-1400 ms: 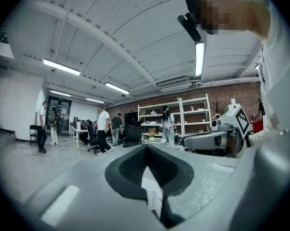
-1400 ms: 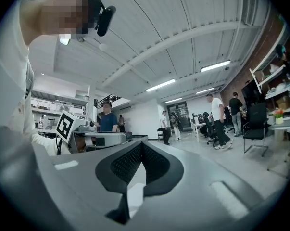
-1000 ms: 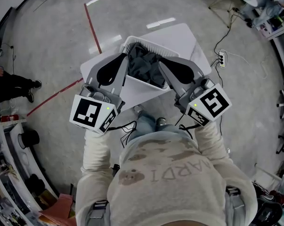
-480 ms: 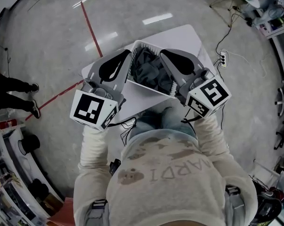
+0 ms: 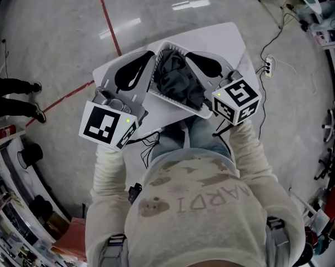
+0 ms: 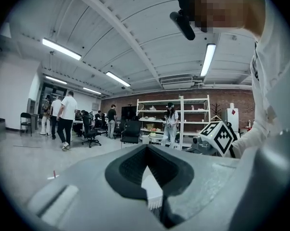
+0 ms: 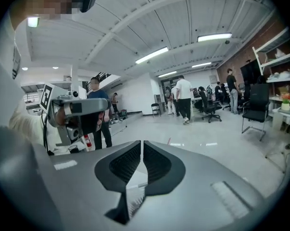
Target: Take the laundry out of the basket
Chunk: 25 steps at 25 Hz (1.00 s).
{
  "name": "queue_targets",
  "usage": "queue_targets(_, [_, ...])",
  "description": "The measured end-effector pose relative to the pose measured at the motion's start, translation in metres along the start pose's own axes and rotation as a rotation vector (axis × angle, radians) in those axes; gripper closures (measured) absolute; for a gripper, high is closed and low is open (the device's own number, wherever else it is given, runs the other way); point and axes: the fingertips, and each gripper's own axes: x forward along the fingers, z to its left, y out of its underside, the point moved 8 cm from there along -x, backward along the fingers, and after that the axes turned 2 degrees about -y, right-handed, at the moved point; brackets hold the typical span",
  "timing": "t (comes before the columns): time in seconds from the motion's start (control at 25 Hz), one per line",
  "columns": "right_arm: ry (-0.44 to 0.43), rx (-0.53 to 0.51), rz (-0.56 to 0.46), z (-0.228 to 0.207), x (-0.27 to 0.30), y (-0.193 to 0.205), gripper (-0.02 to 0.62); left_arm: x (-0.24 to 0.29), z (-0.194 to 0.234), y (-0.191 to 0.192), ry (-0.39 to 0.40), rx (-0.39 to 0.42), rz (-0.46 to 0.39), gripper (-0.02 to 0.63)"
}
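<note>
We stand over a white table [image 5: 225, 38] on a polished grey floor [image 5: 56, 32]. A red tape line [image 5: 108, 21] runs away from the table's far left corner. On the right, a power strip [image 5: 269, 65] and its cables lie on the floor just off the table's right edge. At the far left a person's dark-trousered legs [image 5: 11, 93] stand well apart from us. The gripper views show a wide hall with strip lights, shelving [image 6: 173, 119], office chairs and several people standing.

The basket [image 5: 173, 102] sits toward the table's near edge, with dark laundry [image 5: 175, 77] heaped inside it. The left gripper [image 5: 149, 57] lies along the basket's left wall and the right gripper [image 5: 192, 55] along its right wall. Both are outside the rim and point away from us.

The left gripper's fingertips are pressed together with nothing between them. The right gripper's pads are closed to a thin slit, also on nothing.

Bare tabletop shows on the far right beyond the basket and on the left under the left gripper. Open floor stretches far and left.
</note>
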Motion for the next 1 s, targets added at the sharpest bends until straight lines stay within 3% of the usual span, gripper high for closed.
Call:
queue_targets(0.4, [-0.061,0.066,0.195,-0.038,0.063,0.059,0.498,0.039,0.03,0.03,0.028,-0.017,0.009,0.606])
queue_targets(1.0, [-0.068,0.147,0.416,-0.044,0.126,0.173,0.388,0.041,0.07,0.132,0.094,-0.091,0.116,0.606])
